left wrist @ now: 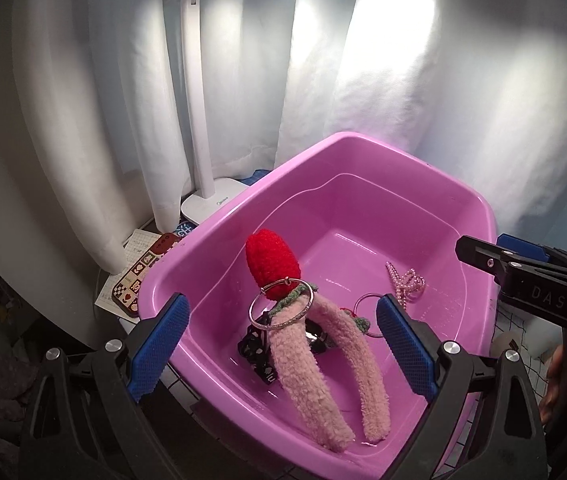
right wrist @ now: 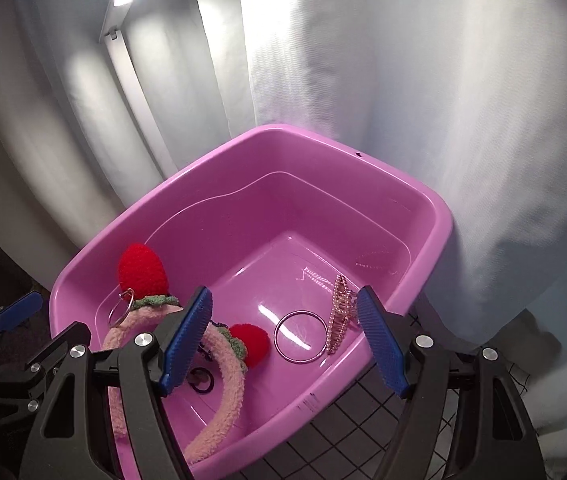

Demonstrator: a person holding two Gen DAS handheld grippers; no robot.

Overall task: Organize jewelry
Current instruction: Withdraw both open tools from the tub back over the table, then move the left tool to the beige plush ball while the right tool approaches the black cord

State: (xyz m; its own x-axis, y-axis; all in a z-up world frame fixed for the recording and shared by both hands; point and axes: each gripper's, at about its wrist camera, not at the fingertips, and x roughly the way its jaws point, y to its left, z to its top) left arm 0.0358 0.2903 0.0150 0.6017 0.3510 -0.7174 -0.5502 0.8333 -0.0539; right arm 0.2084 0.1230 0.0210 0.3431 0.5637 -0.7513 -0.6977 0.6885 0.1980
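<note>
A pink plastic basin (left wrist: 367, 152) (right wrist: 439, 236) holds the jewelry. A fuzzy pink headband (left wrist: 303, 372) (right wrist: 227, 364) with red crocheted strawberries (left wrist: 271, 260) (right wrist: 141, 266) lies in it. A silver bangle (left wrist: 281, 304) (right wrist: 120, 312) hangs on the headband by the upper strawberry. A second silver ring (right wrist: 303, 337) (left wrist: 367, 316) and a pearl hair clip (right wrist: 339, 314) (left wrist: 407, 284) lie on the basin floor. A black dotted bow (left wrist: 257, 348) sits under the headband. My left gripper (left wrist: 281, 344) is open over the basin's near side. My right gripper (right wrist: 283, 344) is open above the ring.
A white desk lamp (left wrist: 199, 128) stands behind the basin on the left, before white curtains. A patterned card and papers (left wrist: 139, 276) lie left of the basin. A black hair tie (right wrist: 201, 382) lies in the basin. The basin rests on a grid-patterned surface (right wrist: 343, 412).
</note>
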